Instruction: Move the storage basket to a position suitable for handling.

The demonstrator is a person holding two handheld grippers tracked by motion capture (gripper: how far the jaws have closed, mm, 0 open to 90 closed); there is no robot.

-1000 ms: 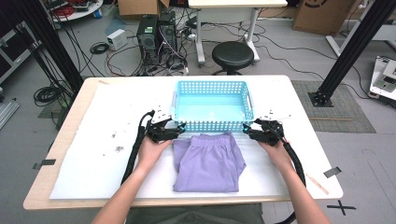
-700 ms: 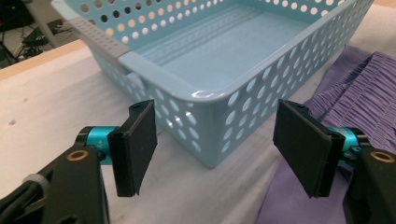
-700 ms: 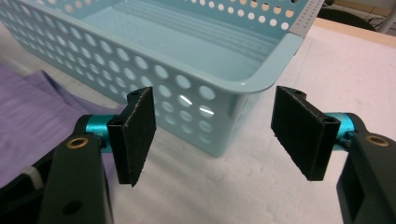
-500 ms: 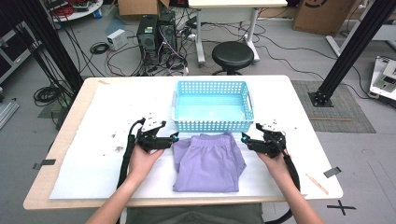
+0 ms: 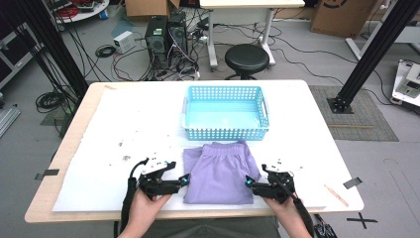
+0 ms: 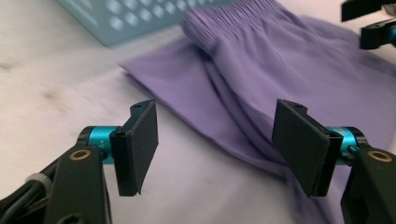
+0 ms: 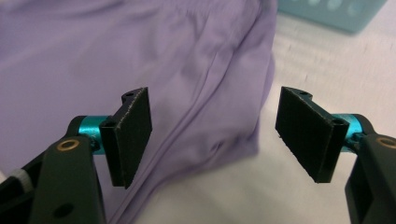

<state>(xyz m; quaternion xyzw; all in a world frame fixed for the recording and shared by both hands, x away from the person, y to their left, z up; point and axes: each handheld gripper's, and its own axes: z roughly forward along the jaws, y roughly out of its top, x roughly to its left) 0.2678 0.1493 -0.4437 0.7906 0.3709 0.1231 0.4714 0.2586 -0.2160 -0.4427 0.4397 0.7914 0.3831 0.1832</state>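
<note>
Shorts point(image 5: 219, 172), purple, folded, flat on bench point(image 5: 124, 129) before basket point(image 5: 226, 112). Left claw point(image 5: 185, 179) and right claw point(image 5: 247, 183) at lower corners, both just opened, empty. Left gripper view: pleated waistband point(image 6: 233, 21).

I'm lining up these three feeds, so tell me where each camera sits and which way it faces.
High view: above the person's side, looking forward and down at the table; hands and both claws show.
Left gripper view: rides the left claw, facing the purple shorts; open jaws show.
Right gripper view: rides the right claw; open jaws show.
All share the shorts and blue basket.
</note>
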